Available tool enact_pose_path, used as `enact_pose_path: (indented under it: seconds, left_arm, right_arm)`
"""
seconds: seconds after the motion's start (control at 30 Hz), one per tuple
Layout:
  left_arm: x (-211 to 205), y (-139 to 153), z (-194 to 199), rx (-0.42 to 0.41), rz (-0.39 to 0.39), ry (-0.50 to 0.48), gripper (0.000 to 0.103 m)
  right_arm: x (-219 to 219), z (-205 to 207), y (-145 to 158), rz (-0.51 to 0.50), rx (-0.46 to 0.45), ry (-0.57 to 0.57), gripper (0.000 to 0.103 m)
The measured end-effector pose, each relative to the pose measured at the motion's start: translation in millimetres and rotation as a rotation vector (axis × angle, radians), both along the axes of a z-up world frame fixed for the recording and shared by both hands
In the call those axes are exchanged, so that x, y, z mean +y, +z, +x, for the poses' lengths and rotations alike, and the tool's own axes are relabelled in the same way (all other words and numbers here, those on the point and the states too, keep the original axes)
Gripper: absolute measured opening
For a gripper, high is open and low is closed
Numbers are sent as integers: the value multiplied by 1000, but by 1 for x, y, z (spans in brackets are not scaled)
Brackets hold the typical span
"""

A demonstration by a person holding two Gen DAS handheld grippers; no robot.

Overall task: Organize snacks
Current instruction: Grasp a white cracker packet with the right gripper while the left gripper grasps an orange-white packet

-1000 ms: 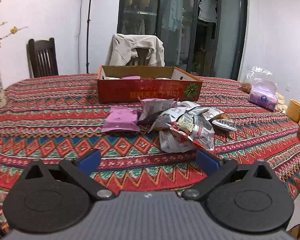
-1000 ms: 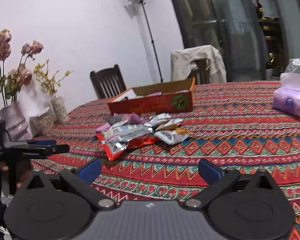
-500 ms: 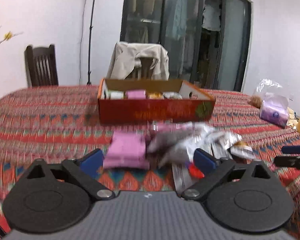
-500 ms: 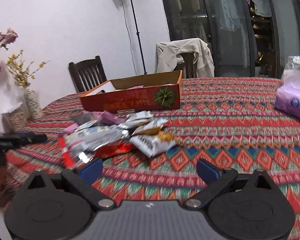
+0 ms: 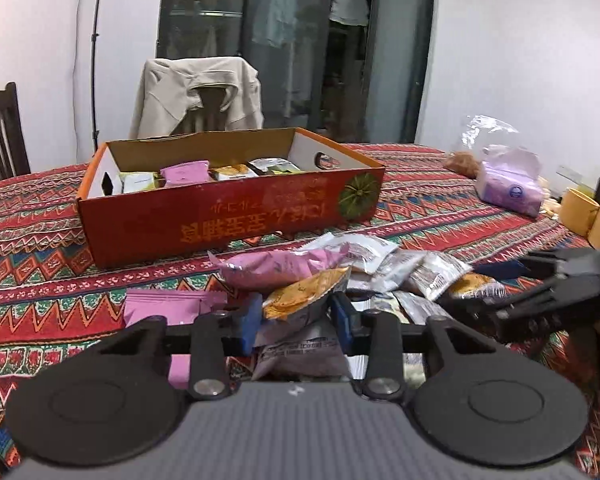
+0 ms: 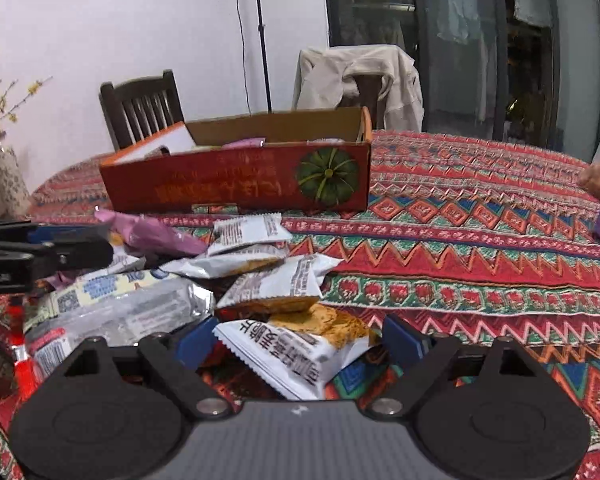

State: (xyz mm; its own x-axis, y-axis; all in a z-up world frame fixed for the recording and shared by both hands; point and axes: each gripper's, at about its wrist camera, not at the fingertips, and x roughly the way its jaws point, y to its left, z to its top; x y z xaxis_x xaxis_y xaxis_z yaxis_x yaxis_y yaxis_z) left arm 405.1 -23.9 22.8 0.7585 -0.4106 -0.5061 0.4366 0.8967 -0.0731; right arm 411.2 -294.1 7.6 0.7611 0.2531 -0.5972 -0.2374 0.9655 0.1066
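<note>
Left gripper (image 5: 296,322) has just been closing, and its blue pads are now up against an orange snack pack (image 5: 300,300) at the near edge of the pile (image 5: 372,272). Can't quite tell how hard they're pressing. Pink packs (image 5: 278,266) sit just behind it. The red box (image 5: 228,220) beyond has packs lined up inside. The right gripper (image 5: 512,292) pokes in from the right, blurred.
</note>
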Motion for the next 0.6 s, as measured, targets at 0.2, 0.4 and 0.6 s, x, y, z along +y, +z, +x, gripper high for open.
enact_pose_path:
  seconds: [0.2,0.4,0.6]
  left_arm:
    - [11,3,-11,23,-24,11,27]
    - [21,13,-33,11,-63,31,24]
    - [32,24,-62,-6,-127,78,24]
  right_arm:
    - [-7,-2,-1,17,9,-21,75]
    - [-17,-21,2,19,8,-45,63]
    - [-24,-41,4,11,-17,-78,63]
